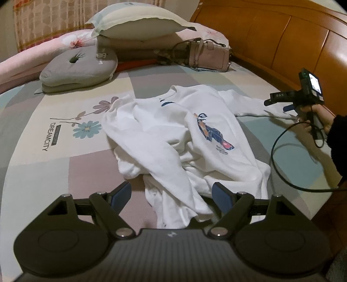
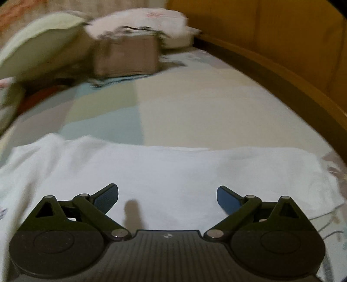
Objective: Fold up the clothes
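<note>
A bed [image 1: 65, 173] fills both views, spread with a patchwork cover in pale blocks of cream, teal, grey and mauve, printed with flowers and the word DREAMCITY toward its left side. An orange-brown wooden bed frame [image 1: 282, 43] curves along the right edge. At the far end lie stacked pillows [image 1: 138, 23], a grey cushion [image 1: 80, 65] toward the far left corner, and a pinkish handbag [image 1: 208, 58] with dark straps near the far right corner; a patterned curtain [image 1: 43, 19] hangs behind.

The white shirt [image 1: 173, 138] lies rumpled in the middle of the bed – printed side up, a blue and red figure on its chest, one sleeve stretched toward the right edge and the hem bunched toward the near edge.

The left hand-held gripper [image 1: 172, 195] hangs over that near hem with its jaws wide apart, the cloth lying between the blue pads but not pinched. The right hand-held gripper [image 2: 168, 198] sits above the sleeve near the right edge, jaws likewise spread and holding nothing; its view is blurred. In the left view a hand [image 1: 318, 118] in a dark sleeve grips its handle – a black cable [image 1: 279, 164] loops from it across the cover
</note>
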`<act>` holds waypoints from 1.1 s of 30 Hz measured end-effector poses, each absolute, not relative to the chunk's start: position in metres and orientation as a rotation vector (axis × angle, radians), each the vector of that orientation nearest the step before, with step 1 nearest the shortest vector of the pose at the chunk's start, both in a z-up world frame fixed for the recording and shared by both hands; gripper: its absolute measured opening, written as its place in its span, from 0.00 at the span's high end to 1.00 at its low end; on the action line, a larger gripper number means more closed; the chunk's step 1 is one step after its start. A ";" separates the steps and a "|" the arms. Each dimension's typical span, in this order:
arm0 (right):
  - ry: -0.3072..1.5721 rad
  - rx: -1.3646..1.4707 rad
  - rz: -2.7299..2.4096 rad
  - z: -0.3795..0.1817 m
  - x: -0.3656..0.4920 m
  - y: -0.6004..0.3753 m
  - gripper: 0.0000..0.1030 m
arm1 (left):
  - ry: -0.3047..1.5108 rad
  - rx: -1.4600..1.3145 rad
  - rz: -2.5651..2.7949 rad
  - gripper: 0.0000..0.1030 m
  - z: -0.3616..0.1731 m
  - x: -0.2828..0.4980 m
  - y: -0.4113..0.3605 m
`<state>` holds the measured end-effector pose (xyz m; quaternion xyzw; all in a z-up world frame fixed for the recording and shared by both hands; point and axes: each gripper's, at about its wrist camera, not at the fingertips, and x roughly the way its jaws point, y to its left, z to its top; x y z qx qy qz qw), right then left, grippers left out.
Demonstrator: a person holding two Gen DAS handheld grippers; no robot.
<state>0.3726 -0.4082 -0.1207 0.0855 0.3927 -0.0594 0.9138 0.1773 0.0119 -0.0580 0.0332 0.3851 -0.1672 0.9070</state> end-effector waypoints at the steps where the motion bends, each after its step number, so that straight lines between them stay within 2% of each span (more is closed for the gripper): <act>1: 0.806 0.158 -0.094 -0.121 0.370 -0.400 0.03 | 0.799 0.069 -0.342 0.20 -0.059 0.179 0.011; 9: 0.777 0.070 0.026 -0.122 0.393 -0.341 0.03 | 0.811 0.077 -0.346 0.20 -0.062 0.185 0.004; 14: 0.793 0.067 -0.145 -0.130 0.436 -0.328 0.03 | 0.822 0.080 -0.338 0.20 -0.064 0.186 0.004; 19: 0.813 0.033 -0.214 -0.147 0.474 -0.337 0.00 | 0.827 0.082 -0.320 0.20 -0.064 0.187 0.008; 23: 0.835 0.150 -0.317 -0.141 0.497 -0.381 0.00 | 0.843 0.080 -0.303 0.20 -0.069 0.191 0.013; 29: 0.775 0.225 -0.192 -0.112 0.452 -0.404 0.00 | 0.834 0.080 -0.315 0.20 -0.069 0.192 0.012; 33: 0.747 0.245 -0.222 -0.109 0.417 -0.451 0.00 | 0.823 0.099 -0.330 0.20 -0.067 0.191 0.008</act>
